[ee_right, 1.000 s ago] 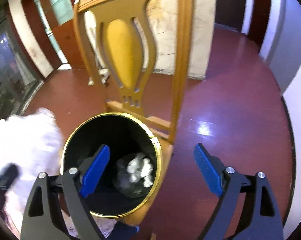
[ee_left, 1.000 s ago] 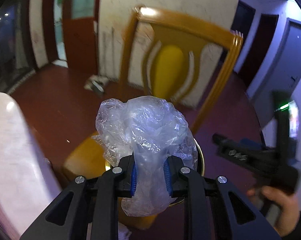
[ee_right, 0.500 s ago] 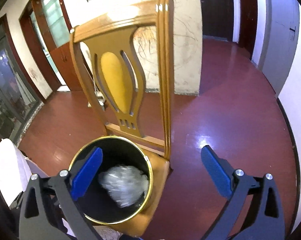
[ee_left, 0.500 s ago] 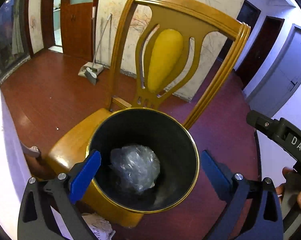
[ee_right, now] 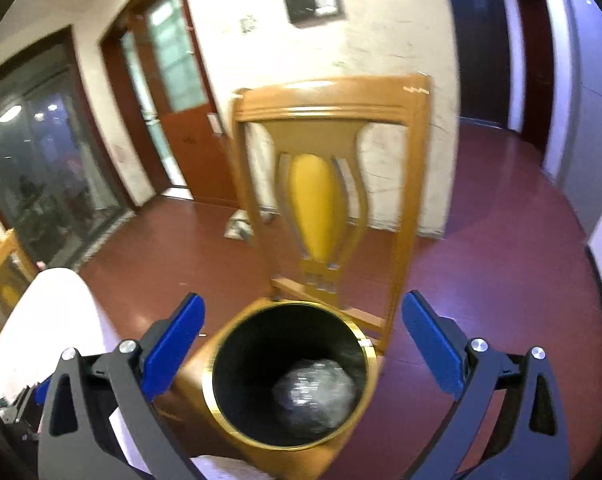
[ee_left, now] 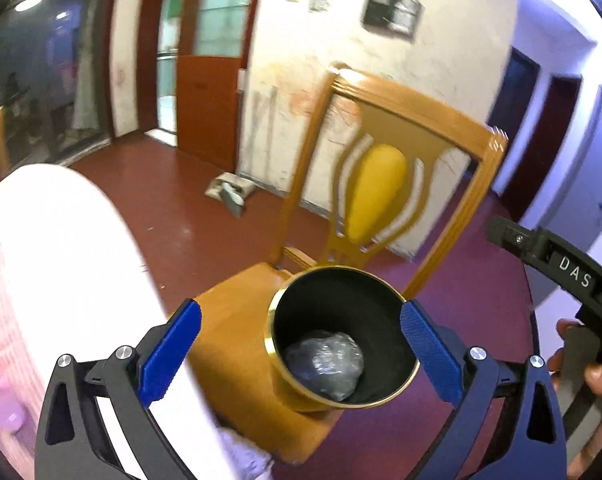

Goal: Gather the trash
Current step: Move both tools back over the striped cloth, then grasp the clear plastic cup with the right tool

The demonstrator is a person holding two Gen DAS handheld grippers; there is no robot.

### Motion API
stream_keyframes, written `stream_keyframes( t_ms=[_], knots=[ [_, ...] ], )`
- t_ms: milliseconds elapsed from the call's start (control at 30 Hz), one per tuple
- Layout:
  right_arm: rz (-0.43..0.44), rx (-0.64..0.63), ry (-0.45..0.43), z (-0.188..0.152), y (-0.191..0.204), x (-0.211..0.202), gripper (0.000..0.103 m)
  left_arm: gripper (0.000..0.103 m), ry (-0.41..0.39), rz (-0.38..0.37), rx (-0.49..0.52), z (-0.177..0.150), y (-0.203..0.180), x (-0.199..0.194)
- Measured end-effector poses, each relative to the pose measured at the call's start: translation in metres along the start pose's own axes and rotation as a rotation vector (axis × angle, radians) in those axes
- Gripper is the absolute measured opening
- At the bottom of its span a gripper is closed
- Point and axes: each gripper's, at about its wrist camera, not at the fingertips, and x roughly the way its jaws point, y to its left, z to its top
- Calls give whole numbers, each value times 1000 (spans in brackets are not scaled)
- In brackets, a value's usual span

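The crumpled plastic wrap (ee_left: 323, 364) is lying at the bottom of the black bin (ee_left: 341, 300), which is standing on the seat of a wooden chair (ee_left: 237, 320) and not on the floor. The left tool (ee_left: 297, 354) is hovering above the bin with its 2 blue pads spread wide apart and nothing between them; the right tool (ee_right: 301, 350) is hovering likewise, spread wide and empty. The main risk is judged to be the bin's perch: a tool clipping the gold rim (ee_right: 221, 412) could be tipping the bin off the seat and spilling the wrap. Crumpled film is also tending to spring back, so it may be rising toward the rim. The white bench (ee_left: 69, 264) edge beside the chair is leaving little clearance for the left tool.
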Motion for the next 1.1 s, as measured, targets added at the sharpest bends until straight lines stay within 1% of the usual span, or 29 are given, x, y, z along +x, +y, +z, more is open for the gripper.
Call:
stream_keyframes(
  t_ms=[33, 100, 133, 233, 367, 400, 433, 467, 567, 600, 700, 733, 800, 900, 1000, 1100],
  knots=[
    [37, -12, -3, -2, 12, -5, 99, 97, -14, 14, -13, -1, 9, -10],
    [99, -35, -6, -6, 33, -14, 99, 97, -53, 80, -30, -5, 28, -36],
    [128, -52, -9, -9, 46, -19, 99, 97, -79, 129, -36, -9, 41, -55],
    [205, -110, -5, -17, 83, -31, 99, 97, -121, 245, -64, -21, 74, -101],
    [335, -225, -10, -34, 148, -58, 99, 97, -161, 382, -129, -40, 121, -168],
    [367, -252, -7, -39, 164, -65, 99, 97, -179, 432, -153, -48, 135, -191],
    [408, -285, -5, -45, 184, -74, 99, 97, -192, 466, -172, -54, 148, -206],
    [433, -303, -5, -47, 195, -81, 99, 97, -205, 504, -193, -60, 158, -222],
    [549, -378, 0, -63, 243, -107, 99, 97, -226, 616, -232, -81, 185, -270],
    [575, -395, 3, -67, 253, -113, 99, 97, -229, 666, -247, -91, 196, -288],
    [700, -443, 27, -82, 292, -134, 99, 97, -235, 764, -289, -112, 219, -323],
    [725, -453, 33, -84, 300, -138, 99, 97, -236, 793, -313, -120, 228, -334],
    [769, -499, 44, -95, 323, -149, 99, 97, -239, 837, -365, -137, 245, -352],
    [807, -551, 59, -107, 347, -160, 99, 97, -246, 869, -437, -157, 270, -374],
    [820, -595, 68, -116, 358, -166, 99, 97, -243, 878, -473, -170, 283, -380],
    [829, -606, 88, -120, 364, -164, 99, 97, -229, 876, -484, -177, 291, -381]
  ],
)
